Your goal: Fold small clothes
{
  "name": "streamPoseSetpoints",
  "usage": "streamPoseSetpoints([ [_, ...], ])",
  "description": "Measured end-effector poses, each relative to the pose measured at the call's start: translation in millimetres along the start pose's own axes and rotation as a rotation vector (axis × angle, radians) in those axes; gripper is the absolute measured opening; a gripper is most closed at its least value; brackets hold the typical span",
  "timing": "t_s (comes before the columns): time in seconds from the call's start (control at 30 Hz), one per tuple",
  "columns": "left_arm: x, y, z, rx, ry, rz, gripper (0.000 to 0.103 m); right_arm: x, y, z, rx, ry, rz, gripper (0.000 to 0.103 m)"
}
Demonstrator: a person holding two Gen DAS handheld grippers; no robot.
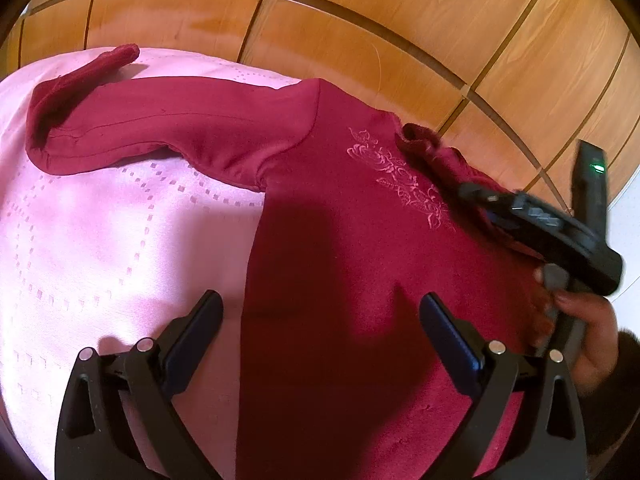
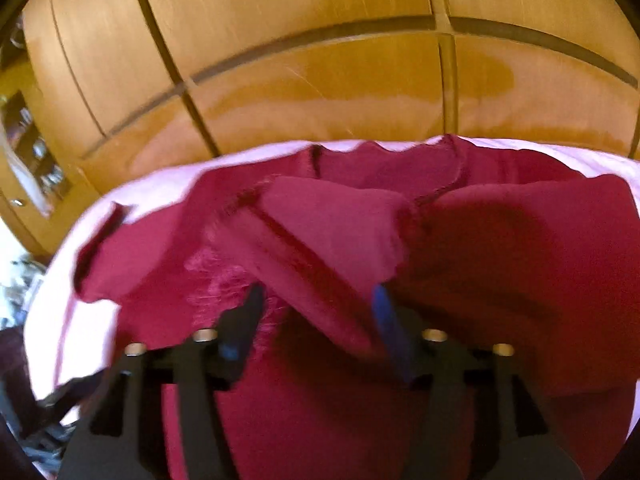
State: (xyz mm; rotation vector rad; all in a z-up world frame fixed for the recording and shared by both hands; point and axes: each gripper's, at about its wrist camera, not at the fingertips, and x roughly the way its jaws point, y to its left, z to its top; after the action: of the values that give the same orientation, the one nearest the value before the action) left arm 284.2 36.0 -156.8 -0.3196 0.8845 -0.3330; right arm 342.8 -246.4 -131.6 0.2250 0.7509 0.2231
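No writing can be read anywhere; the only marking is pink floral embroidery on the chest of the dark red sweater. The sweater lies on a pink patterned bedspread, its body running from the near edge toward the wooden wardrobe panels, one sleeve stretched out leftward with the cuff turned back. The left gripper hangs released, jaws spread over the sweater's side edge. The right gripper has a folded sleeve lying between its parted fingers, blurred; whether it grips is unclear.
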Motion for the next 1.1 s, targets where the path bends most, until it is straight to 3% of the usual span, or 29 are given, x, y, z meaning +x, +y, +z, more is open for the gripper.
streamPoseSetpoints([
  [0.2,-2.4,-10.4,10.6,0.002,0.058,0.022,0.098,-40.4,-23.4,-21.8,0.119,-0.031,0.075,0.061],
  [0.27,-9.5,-17.2,21.7,-0.022,0.055,-0.043,0.096,-55.5,-40.6,-34.2,0.151,-0.061,0.064,0.072],
  [0.37,-17.3,-32.1,45.8,-0.058,0.024,-0.105,0.093,-65.2,-70.1,-43.0,0.224,-0.096,0.027,0.077],
  [0.43,-12.6,-42.7,62.4,-0.069,0.032,-0.138,0.088,-66.2,-96.5,-47.7,0.338,-0.113,0.011,0.077],
  [0.53,11.0,-62.2,88.2,-0.030,0.043,-0.117,0.078,-74.4,-131.4,-52.8,0.493,-0.194,0.050,0.081],
  [0.67,54.6,-72.6,103.4,-0.056,0.116,-0.117,0.070,-82.3,-143.8,-56.1,0.513,-0.329,0.101,0.089],
  [0.73,74.8,-77.1,106.0,-0.056,0.139,-0.107,0.068,-81.5,-148.9,-59.2,0.524,-0.349,0.119,0.089],
  [0.8,91.2,-79.4,105.5,-0.061,0.152,-0.108,0.061,-79.0,-154.1,-61.9,0.555,-0.362,0.141,0.089],
  [0.87,106.0,-81.5,105.2,-0.076,0.161,-0.121,0.033,-80.0,-156.3,-61.1,0.564,-0.374,0.150,0.089],
  [0.93,113.0,-84.2,103.6,-0.074,0.170,-0.122,0.018,-79.6,-157.4,-58.8,0.567,-0.376,0.145,0.089],
  [1.03,105.2,-87.6,103.3,-0.033,0.121,-0.138,0.012,-83.9,-159.9,-52.3,0.584,-0.381,0.093,0.089],
  [1.1,88.0,-85.9,105.5,-0.006,0.047,-0.148,0.011,-87.4,-165.1,-52.4,0.604,-0.415,0.081,0.089],
])
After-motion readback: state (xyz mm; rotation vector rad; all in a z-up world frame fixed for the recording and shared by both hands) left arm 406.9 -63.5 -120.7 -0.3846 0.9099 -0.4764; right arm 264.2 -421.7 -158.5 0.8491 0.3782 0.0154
